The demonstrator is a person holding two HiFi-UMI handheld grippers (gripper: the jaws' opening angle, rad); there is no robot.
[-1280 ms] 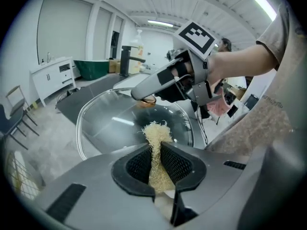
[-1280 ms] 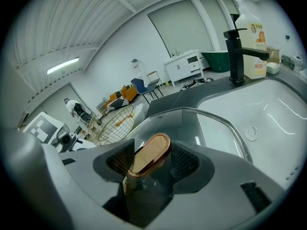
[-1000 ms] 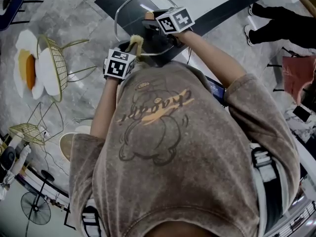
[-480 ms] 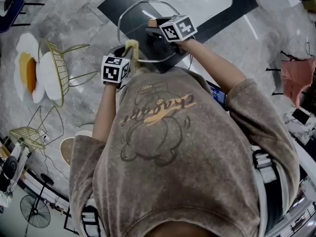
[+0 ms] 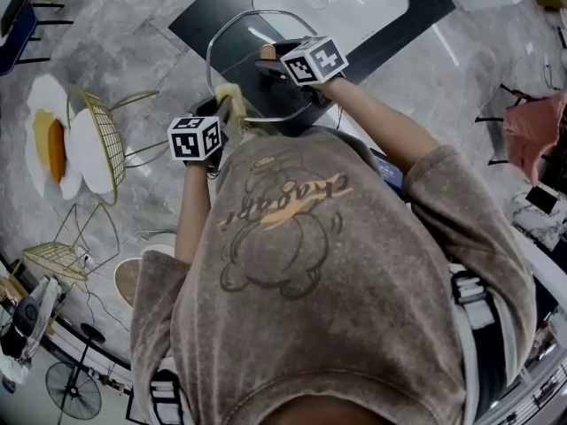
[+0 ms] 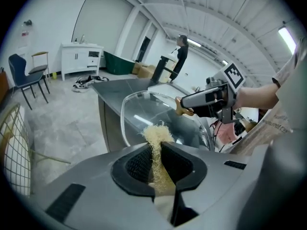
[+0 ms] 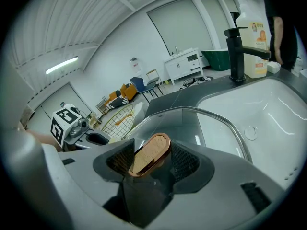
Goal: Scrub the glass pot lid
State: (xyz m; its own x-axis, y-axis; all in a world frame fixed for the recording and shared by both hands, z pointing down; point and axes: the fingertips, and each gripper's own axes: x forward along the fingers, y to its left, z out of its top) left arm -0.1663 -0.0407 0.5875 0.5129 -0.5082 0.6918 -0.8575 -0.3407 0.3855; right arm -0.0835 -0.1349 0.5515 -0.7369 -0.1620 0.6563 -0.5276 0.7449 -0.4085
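The glass pot lid (image 5: 237, 38) stands tilted over the dark counter, and its metal rim shows in all views. My right gripper (image 5: 268, 56) is shut on the lid's oval wooden knob (image 7: 149, 153), which sits between both pads. My left gripper (image 5: 221, 106) is shut on a pale yellow fibre scrubber (image 6: 157, 143). Its frayed tip (image 5: 232, 94) lies at the lid's (image 6: 139, 114) near left edge. In the left gripper view the right gripper (image 6: 184, 105) holds the knob (image 6: 181, 110) from the right. The lid (image 7: 201, 123) hides part of the sink.
A white sink (image 7: 273, 104) with a black faucet (image 7: 237, 56) and a soap bottle (image 7: 255, 42) lies beyond the lid. A wire chair with a flower cushion (image 5: 80, 127) stands on the floor at left. A person (image 6: 181, 56) stands far off.
My left gripper has shifted left and a little toward me, rolling so its marker cube shows another face; the scrubber moved with it along the lid's edge. The right gripper kept still.
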